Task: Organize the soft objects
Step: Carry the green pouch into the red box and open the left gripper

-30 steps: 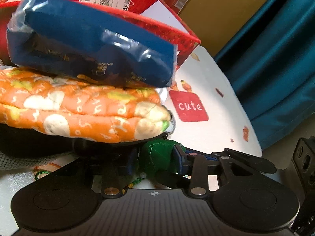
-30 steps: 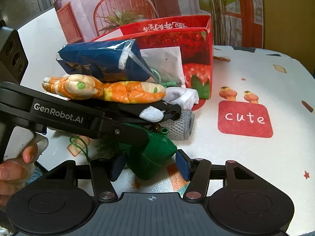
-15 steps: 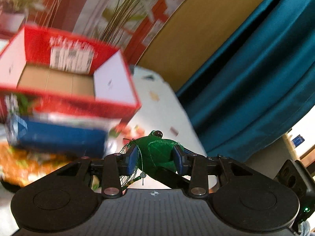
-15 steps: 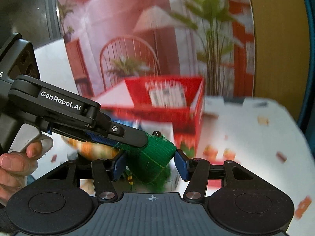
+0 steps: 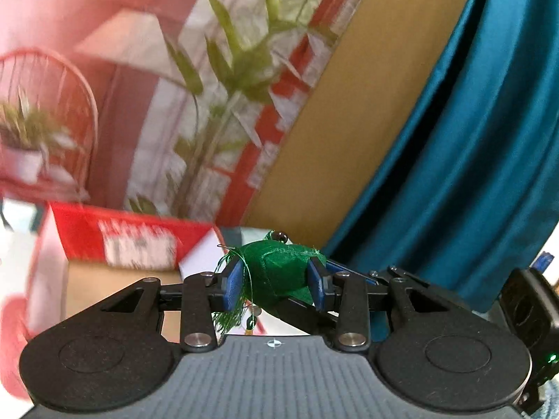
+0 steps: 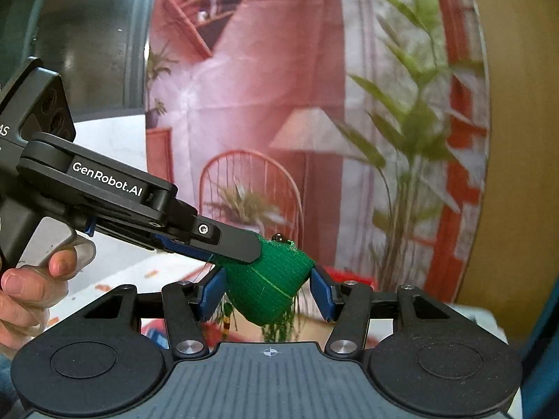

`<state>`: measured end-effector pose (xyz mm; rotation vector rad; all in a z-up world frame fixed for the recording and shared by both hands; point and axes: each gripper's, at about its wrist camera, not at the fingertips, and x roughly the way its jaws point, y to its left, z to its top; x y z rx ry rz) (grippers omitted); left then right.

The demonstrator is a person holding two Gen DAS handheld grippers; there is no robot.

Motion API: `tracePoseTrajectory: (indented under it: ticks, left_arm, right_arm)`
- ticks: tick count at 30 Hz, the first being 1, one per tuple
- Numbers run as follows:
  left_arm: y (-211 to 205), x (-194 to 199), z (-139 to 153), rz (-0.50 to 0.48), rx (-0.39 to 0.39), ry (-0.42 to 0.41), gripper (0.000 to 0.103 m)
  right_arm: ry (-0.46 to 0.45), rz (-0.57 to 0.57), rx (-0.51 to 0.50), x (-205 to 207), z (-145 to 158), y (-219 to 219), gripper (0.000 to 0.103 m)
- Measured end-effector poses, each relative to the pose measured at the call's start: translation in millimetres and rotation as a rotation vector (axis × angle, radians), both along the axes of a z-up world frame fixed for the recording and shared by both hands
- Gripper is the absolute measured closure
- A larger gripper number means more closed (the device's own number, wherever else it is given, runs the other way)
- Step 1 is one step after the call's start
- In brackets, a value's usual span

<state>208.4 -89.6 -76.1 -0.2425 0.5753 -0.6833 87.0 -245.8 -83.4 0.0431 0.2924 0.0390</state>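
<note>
A green cloth pouch with tassels and a dark bead (image 5: 279, 272) is held between the blue pads of my left gripper (image 5: 276, 282), which is shut on it and lifted high. In the right wrist view the same pouch (image 6: 269, 289) sits between the pads of my right gripper (image 6: 267, 296); the left pad touches it, the right pad stands slightly off. My left gripper's fingers (image 6: 227, 241) reach in from the left onto the pouch's top. A red open cardboard box (image 5: 115, 248) lies below to the left, blurred.
A printed backdrop with plants and a chair (image 6: 314, 139) hangs behind. A teal curtain (image 5: 471, 157) hangs on the right beside a tan wall panel (image 5: 349, 122). The person's hand (image 6: 28, 286) holds the left gripper's handle.
Both grippers have risen with the green pouch, off the table and away from the pile of soft things. The pile has dropped out of view; the red box has sunk low in frame.
</note>
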Motion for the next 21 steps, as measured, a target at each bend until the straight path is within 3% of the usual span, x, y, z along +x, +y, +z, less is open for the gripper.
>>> tracePoseTrajectory:
  ticks: [5, 10, 14, 21]
  left_arm:
    - [5, 33, 6, 0.052, 0.02, -0.047, 0.062]
    - [7, 58, 1, 0.074, 0.023, -0.032, 0.061]
    - [-6, 79, -22, 0.057, 0.062, 0.031, 0.061]
    - [-26, 111, -84, 0.024, 0.11, 0.213, 0.061]
  right_arm:
    - [-0.03, 0.027, -0.025, 54, 8, -1, 0.053]
    - [-0.038, 0.041, -0.056, 89, 6, -1, 0.052]
    - [0.012, 0.035, -0.048, 106, -12, -11, 0.052]
    - [0.17, 0.009, 0.051, 121, -73, -38, 0.052]
